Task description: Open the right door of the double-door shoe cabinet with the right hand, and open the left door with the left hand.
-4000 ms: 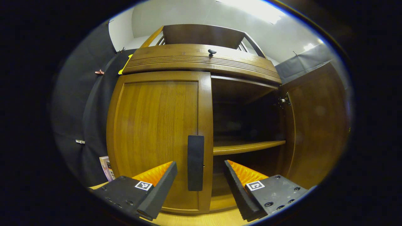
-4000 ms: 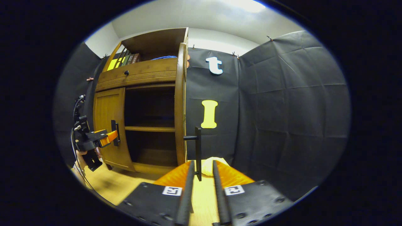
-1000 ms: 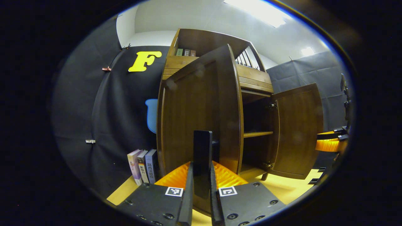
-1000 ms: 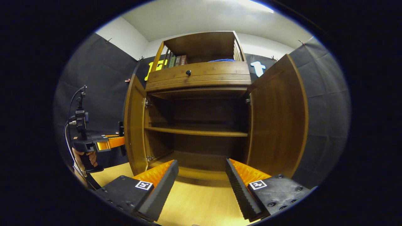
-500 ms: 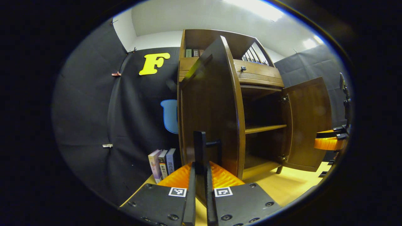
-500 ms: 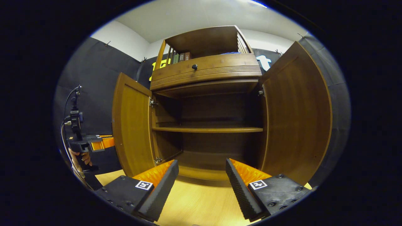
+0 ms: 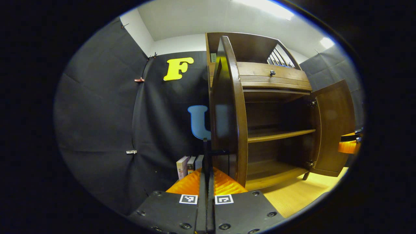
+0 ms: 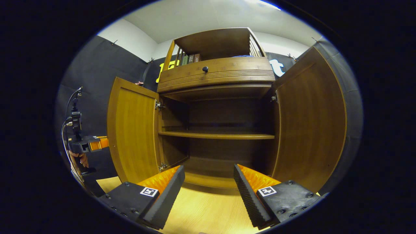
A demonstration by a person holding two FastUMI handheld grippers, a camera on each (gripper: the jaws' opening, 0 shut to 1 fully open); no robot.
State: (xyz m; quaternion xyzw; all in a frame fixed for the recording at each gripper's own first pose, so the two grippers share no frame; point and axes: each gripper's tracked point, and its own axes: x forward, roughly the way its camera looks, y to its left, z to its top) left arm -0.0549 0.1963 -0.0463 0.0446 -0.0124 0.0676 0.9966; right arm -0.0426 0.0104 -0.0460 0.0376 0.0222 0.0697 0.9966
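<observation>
The wooden shoe cabinet (image 8: 216, 76) faces me in the right gripper view with both doors swung out. Its left door (image 8: 131, 130) and right door (image 8: 310, 123) stand wide apart, baring a dark inside with one shelf (image 8: 216, 135). My right gripper (image 8: 208, 182) hangs open before the cabinet's floor, holding nothing. In the left gripper view the left door (image 7: 229, 107) appears nearly edge-on, and my left gripper (image 7: 207, 172) is shut on its black bar handle (image 7: 205, 151). The right door (image 7: 334, 126) stands open farther off.
A drawer with a dark knob (image 8: 205, 69) sits above the doors, and books (image 8: 188, 59) stand on the top shelf. More books (image 7: 190, 164) stand on the floor left of the cabinet. A hand (image 8: 79, 161) holds the left gripper (image 8: 99, 143). The right gripper (image 7: 349, 146) shows beside the right door.
The left door has swung further out with my left gripper on its handle, from half open to nearly edge-on. The right gripper stays open and almost still before the cabinet.
</observation>
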